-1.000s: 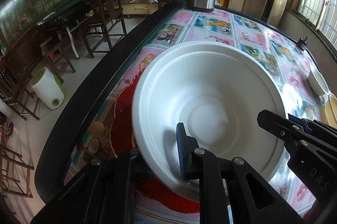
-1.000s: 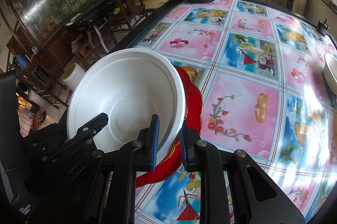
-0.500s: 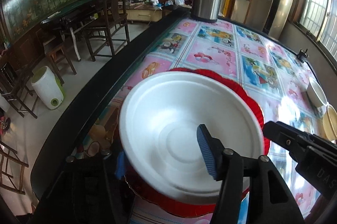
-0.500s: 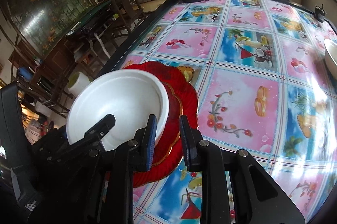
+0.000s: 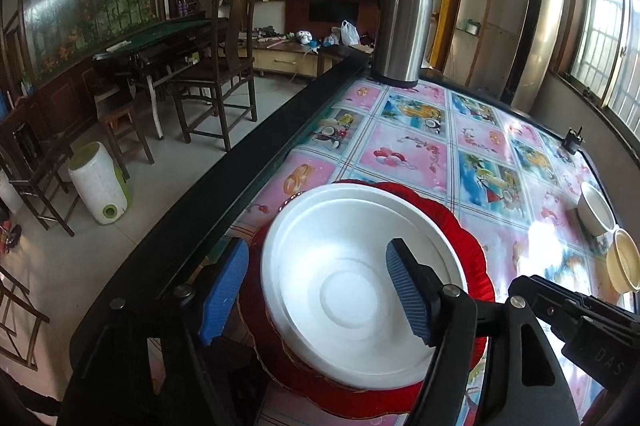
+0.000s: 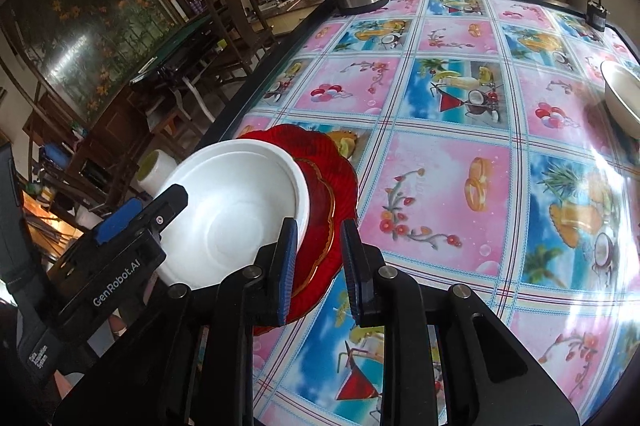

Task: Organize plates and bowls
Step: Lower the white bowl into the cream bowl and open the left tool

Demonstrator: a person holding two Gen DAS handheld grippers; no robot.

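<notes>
Tongs on the left point(image 5: 316, 290) stand wide, jaws just opened, straddling the near-left rim of the white bowl point(image 5: 352, 290) without pressing it. That bowl sits on red plates point(image 5: 472, 258) by the bench's point(image 5: 404, 153) dark edge. Right tongs point(image 6: 318, 258) show a narrow gap, seemingly empty, just above the red plates' rim.

White bowl point(image 5: 352, 290): matt, foam-like. Red plates point(image 6: 320, 161): glossy, ribbed, translucent plastic, one gilt-edged. Tablecloth point(image 6: 440, 185): printed, shiny, glare is reflected. Flask point(image 5: 404, 29): brushed metal, black plastic lid. Gripper pads point(image 5: 408, 292): blue, ridged, rubbery.
</notes>
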